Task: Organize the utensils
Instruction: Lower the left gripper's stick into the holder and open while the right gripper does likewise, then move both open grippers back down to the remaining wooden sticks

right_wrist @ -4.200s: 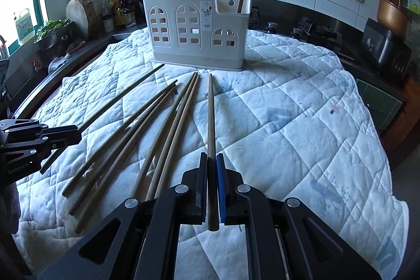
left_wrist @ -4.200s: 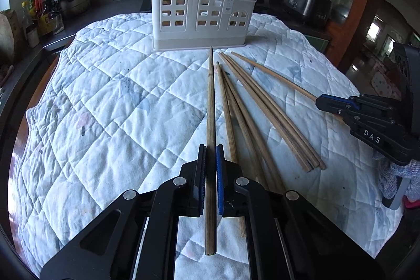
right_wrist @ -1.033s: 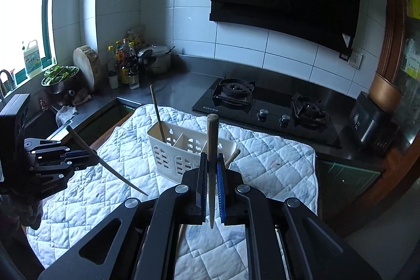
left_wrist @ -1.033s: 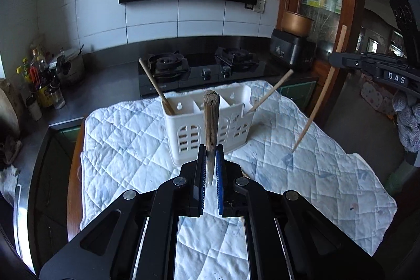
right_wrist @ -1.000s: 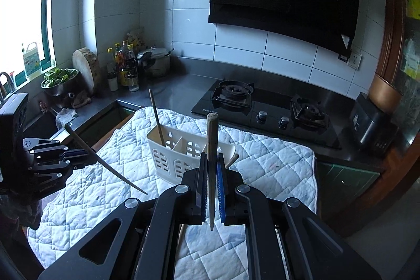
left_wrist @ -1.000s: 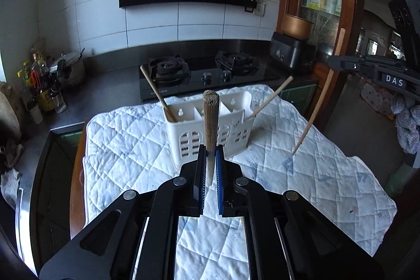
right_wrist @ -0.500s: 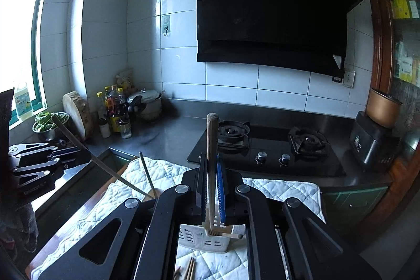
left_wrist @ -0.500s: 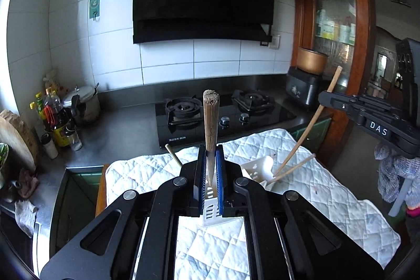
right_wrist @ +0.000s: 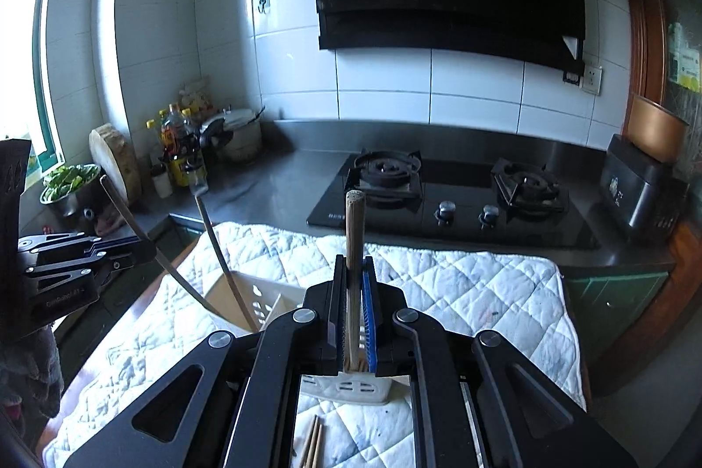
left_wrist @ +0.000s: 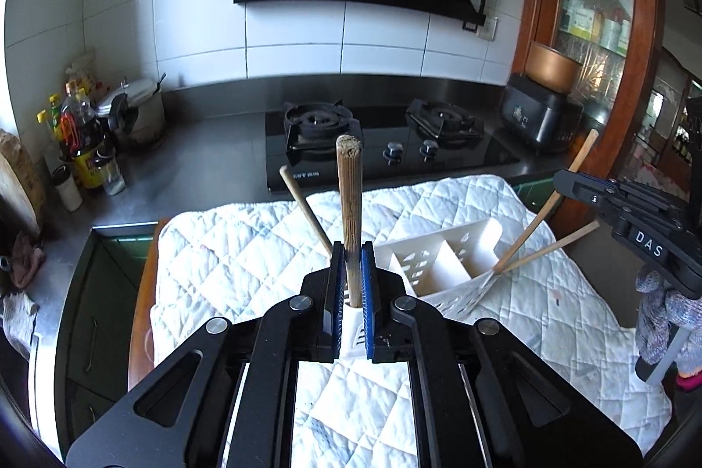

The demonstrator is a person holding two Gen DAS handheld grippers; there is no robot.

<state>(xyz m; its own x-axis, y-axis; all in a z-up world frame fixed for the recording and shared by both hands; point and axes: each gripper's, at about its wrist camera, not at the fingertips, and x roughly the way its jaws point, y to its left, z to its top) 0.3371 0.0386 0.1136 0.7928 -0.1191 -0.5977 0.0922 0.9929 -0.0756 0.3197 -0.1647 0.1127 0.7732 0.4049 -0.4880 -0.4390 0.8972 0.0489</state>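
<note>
between left hand-held gripper (left_wrist: 350, 284) pads, upright chopstick (left_wrist: 349, 205), over holder (left_wrist: 443, 257)

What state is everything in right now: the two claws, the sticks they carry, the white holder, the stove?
left claw: shut on a chopstick
left chopstick: held upright, lower end down in the holder
right claw: shut on a chopstick
right chopstick: upright, over the holder
white holder: standing on the quilted cloth, two chopsticks already leaning inside
quilted cloth: spread flat
loose chopsticks: lying on the cloth
stove: no flame visible
</note>
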